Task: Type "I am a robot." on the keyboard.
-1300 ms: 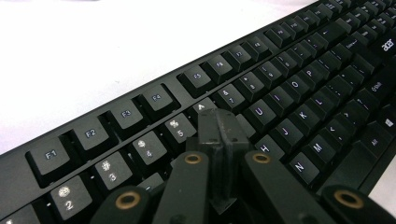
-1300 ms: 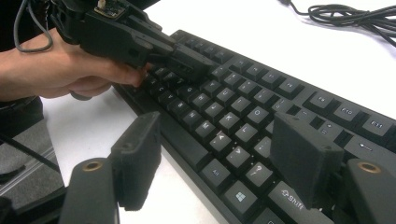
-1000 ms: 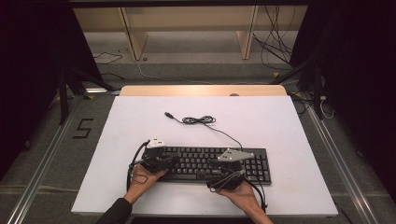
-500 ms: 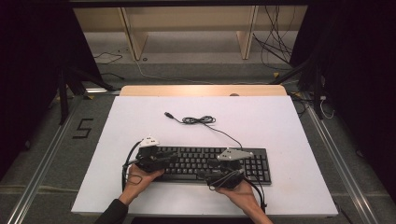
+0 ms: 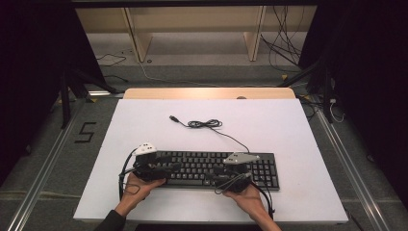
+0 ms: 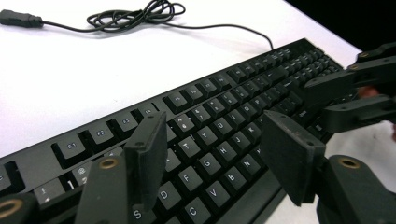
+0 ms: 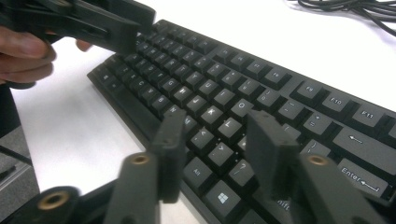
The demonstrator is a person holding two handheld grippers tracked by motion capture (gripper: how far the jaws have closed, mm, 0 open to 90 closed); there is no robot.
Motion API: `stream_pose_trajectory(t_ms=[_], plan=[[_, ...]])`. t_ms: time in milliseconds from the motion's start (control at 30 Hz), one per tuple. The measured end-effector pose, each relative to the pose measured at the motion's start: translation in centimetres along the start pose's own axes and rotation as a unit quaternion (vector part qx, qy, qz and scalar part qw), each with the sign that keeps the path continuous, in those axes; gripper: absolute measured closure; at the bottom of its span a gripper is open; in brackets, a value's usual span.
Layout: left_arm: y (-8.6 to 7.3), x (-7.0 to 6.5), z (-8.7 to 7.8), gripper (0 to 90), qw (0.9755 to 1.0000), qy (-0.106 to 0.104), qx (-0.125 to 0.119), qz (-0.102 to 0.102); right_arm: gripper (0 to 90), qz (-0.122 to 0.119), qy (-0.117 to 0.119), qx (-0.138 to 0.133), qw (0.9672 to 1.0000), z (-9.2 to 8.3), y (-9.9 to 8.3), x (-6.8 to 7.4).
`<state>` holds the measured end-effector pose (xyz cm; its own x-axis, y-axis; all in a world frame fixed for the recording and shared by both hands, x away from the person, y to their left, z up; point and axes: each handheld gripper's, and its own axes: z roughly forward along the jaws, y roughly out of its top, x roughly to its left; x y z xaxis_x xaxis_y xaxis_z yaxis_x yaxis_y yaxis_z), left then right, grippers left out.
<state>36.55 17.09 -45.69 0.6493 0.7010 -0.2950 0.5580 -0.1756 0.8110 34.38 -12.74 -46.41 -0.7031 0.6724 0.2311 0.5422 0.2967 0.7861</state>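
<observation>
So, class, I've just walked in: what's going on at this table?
A person holds a gripper in each hand over a black keyboard on the white table. The left gripper hovers over the letter keys with its jaws apart, having just been opening, nothing between them. The right gripper hangs over the keys near the front edge, jaws just closing, gripping nothing. The keyboard's cable lies coiled behind it, unplugged.

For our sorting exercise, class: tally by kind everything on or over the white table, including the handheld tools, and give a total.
Black keyboards: 1, the keyboard
Coiled black cables with plug: 1, the keyboard cable
Handheld grippers: 2, the left gripper and the right gripper, both over the keys with jaws apart
Total: 4
</observation>
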Motion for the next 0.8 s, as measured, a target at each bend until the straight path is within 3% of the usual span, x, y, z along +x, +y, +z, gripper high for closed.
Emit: stream_pose_trajectory(t_ms=[467, 800], plan=[[-1.1, -0.2, -1.7, 35.3, 0.9997, -0.010, -0.024, 0.002, 84.5, -0.005, -0.009, 0.014, 0.9998, 0.6, -0.1, -0.2], [-1.8, -0.6, -2.6, 31.0, 0.9992, -0.016, -0.033, 0.013, 90.0, -0.010, -0.012, 0.028, 0.9995, 1.4, -0.3, 0.0]])
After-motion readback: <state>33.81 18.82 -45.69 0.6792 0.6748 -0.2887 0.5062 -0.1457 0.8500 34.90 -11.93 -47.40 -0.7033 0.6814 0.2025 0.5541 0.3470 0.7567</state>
